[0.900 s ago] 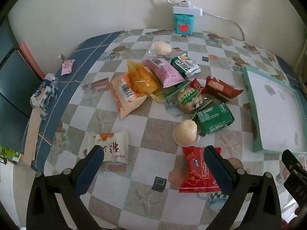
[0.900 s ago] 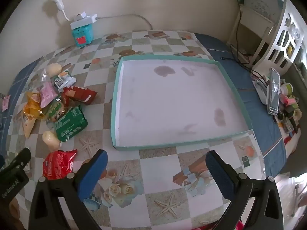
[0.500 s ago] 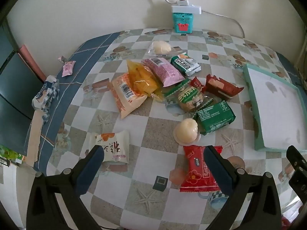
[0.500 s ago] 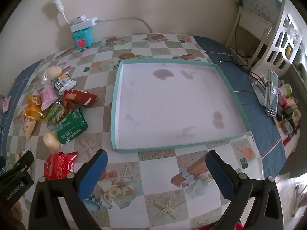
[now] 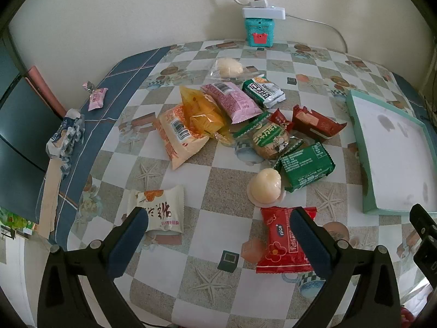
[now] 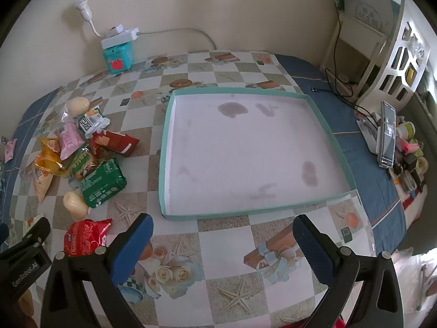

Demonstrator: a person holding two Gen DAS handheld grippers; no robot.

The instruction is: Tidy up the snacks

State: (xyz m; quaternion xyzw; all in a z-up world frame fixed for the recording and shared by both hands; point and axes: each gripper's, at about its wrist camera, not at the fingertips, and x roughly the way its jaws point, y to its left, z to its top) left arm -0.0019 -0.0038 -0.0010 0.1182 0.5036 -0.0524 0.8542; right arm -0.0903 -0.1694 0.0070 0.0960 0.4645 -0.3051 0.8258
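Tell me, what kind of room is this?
Probably a lived-in home, not a lab: a patterned tablecloth covers the table, a cluttered white shelf stands in the corner, and a power strip rests on a small teal box.

Snack pile (image 5: 245,125) sits mid tabletop (image 5: 314,63), w/ the tray (image 6: 164,164) off to its right, nothing in it. A jelly cup (image 5: 266,190) is at the near edge of the pile, touching the flat biscuit pack (image 5: 307,166) behind it. One "nice" packet (image 5: 284,239) lies nearer still, another loose packet (image 5: 158,210) well left of that. Small box (image 5: 259,31) is at the back by the wall w/ a power strip (image 5: 263,12) on top. Far left edge has a tiny candy (image 5: 97,99).
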